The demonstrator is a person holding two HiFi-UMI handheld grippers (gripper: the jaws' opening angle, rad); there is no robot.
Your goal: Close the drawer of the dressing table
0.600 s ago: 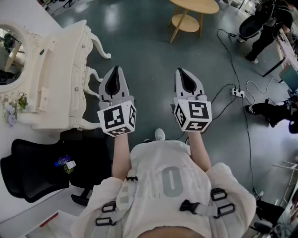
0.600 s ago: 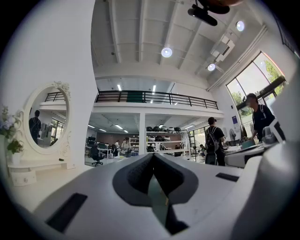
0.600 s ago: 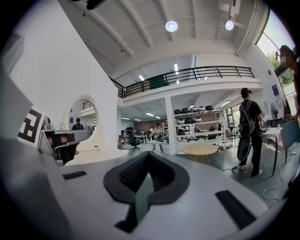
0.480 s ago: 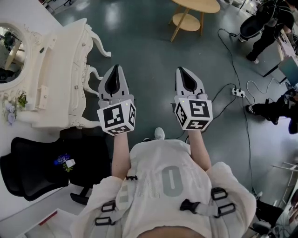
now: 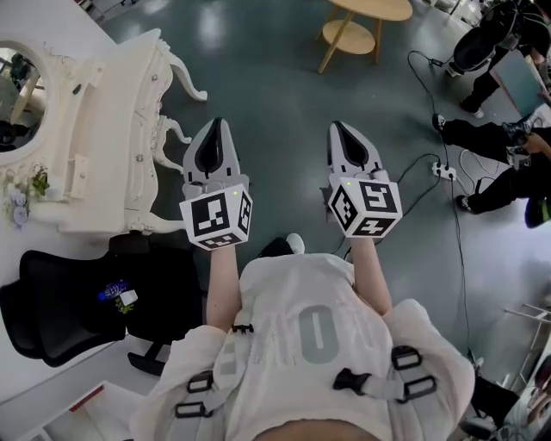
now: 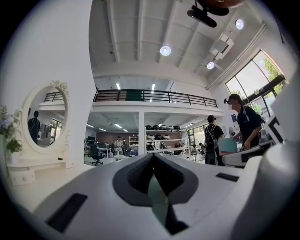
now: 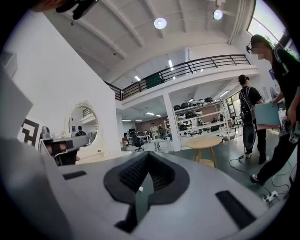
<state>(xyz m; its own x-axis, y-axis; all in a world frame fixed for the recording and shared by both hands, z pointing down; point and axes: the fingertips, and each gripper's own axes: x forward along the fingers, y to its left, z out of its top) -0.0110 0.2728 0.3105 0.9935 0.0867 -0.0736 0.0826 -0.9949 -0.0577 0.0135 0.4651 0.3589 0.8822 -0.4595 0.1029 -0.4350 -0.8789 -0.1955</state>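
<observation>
The white dressing table (image 5: 103,112) stands at the left of the head view, its knobbed drawer fronts (image 5: 143,162) facing right toward me. Whether a drawer stands out I cannot tell. My left gripper (image 5: 215,127) hovers just right of the table's curved legs, apart from it, jaws shut and empty. A short way to its right my right gripper (image 5: 338,129) hangs over bare floor, also shut on nothing. In the left gripper view the jaws (image 6: 152,157) meet, with the oval mirror (image 6: 44,117) at the left. The right gripper view shows the closed jaws (image 7: 147,157) and the mirror (image 7: 84,124) far off.
A black chair (image 5: 77,310) sits below the dressing table. A round wooden table (image 5: 366,21) stands at the top, seen also as the round wooden table (image 7: 206,143). Cables and a power strip (image 5: 443,172) lie on the floor at right, near people (image 5: 499,172).
Both grippers keep nearly the same place. The people at the right edge have shifted, and the view has drifted slightly.
</observation>
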